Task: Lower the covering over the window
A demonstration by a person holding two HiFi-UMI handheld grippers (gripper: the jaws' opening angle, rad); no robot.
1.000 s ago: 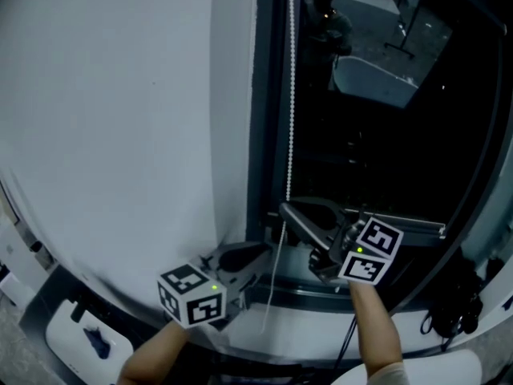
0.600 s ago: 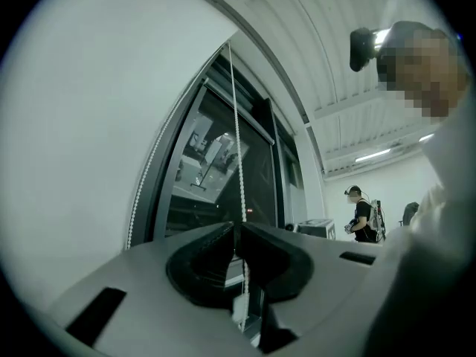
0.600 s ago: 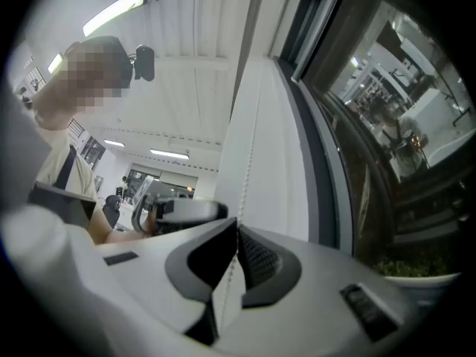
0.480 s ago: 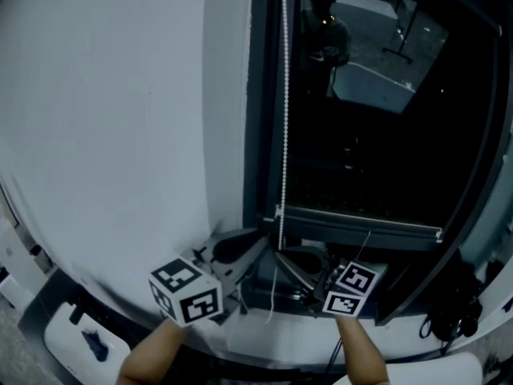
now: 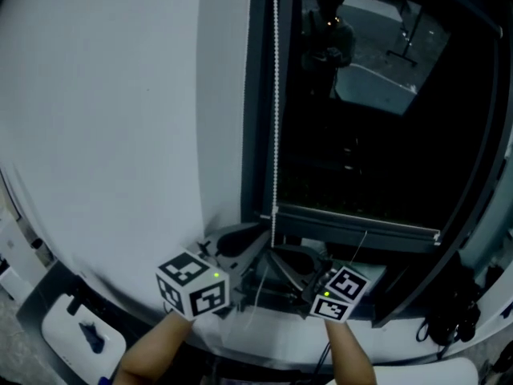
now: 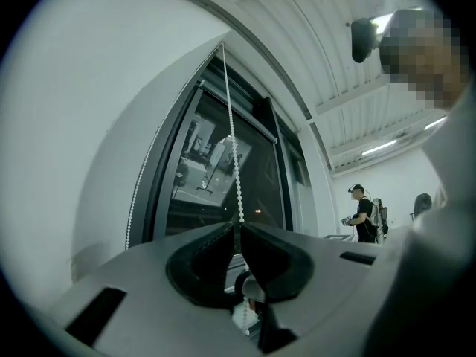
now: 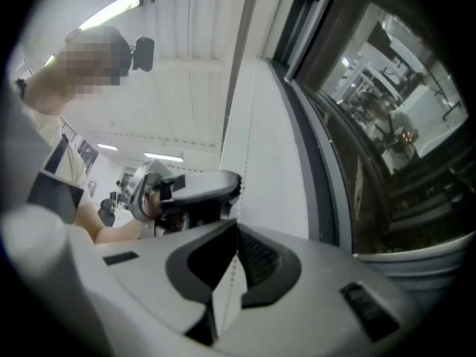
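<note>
Across the head view from 12 to 4 o'clock, the window point(image 5: 377, 135) shows bare dark glass, so I judge the covering point(image 6: 262, 114) barely lowered, if at all. It looks bunched as a dark roll at the window's top, 12 o'clock above my left jaws, though I can't be sure. Bead chain point(image 5: 276, 119) drops from 12 toward 6 o'clock along the window's left edge; left gripper point(image 6: 239, 225) and right gripper point(image 7: 237, 224), at 3 o'clock of it, are each pressed together pinching that chain, with nearly all the pulling left to do.
</note>
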